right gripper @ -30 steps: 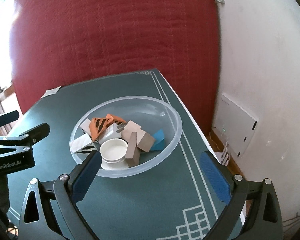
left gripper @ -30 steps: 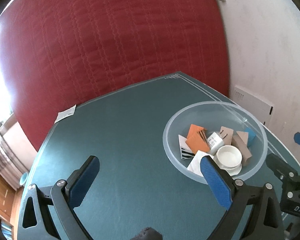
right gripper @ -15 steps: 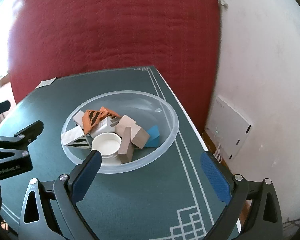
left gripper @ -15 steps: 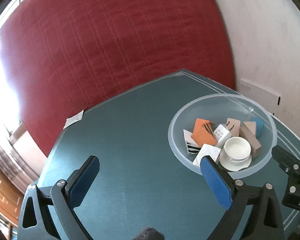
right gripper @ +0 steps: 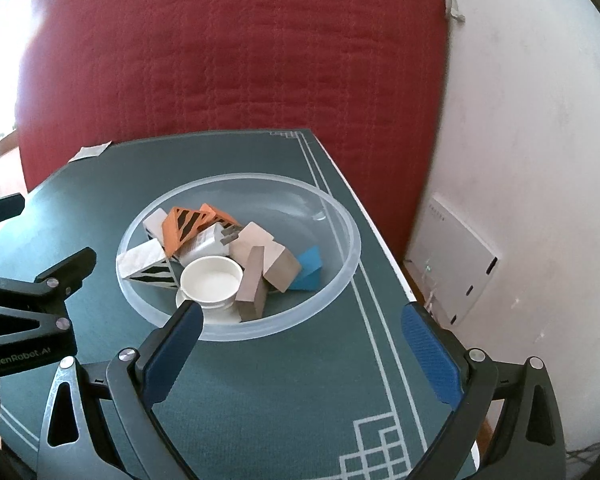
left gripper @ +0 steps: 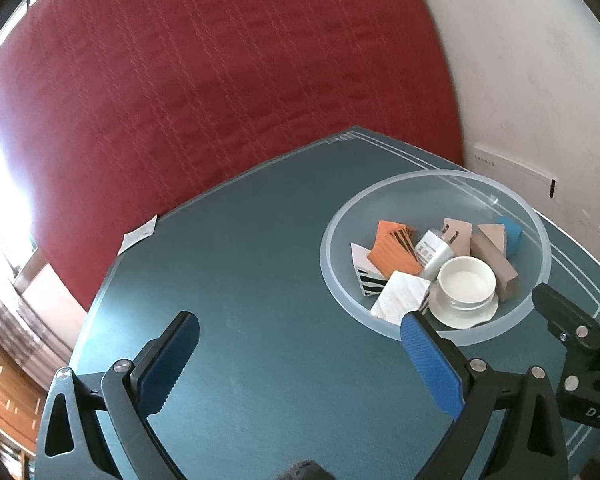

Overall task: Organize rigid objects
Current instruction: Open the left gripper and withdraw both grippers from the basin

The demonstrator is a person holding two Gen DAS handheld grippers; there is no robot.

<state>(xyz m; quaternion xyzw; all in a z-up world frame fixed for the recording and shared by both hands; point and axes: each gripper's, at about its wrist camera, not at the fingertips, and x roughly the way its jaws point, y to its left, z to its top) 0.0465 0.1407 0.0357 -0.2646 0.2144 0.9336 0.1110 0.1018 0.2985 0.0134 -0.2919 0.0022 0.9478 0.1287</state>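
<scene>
A translucent round plastic bowl (right gripper: 342,280) on the green-covered desk (right gripper: 292,380) holds wooden blocks and a small white ceramic cup (right gripper: 211,280). Both the left hand-held gripper (left gripper: 300,356) and right hand-held gripper (right gripper: 300,344) are held apart, empty. The cup, likely fragile and smooth, is best gripped across its rim.

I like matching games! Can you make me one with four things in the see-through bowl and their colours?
Things:
1. little cup
2. wedge block
3. striped block on top
4. plug adapter

Colours:
A. blue
B. silver-grey
C. white
D. orange with black stripes

Pairs: 1-C, 2-A, 3-D, 4-B. All four lie in the clear bowl on the green table.
</scene>
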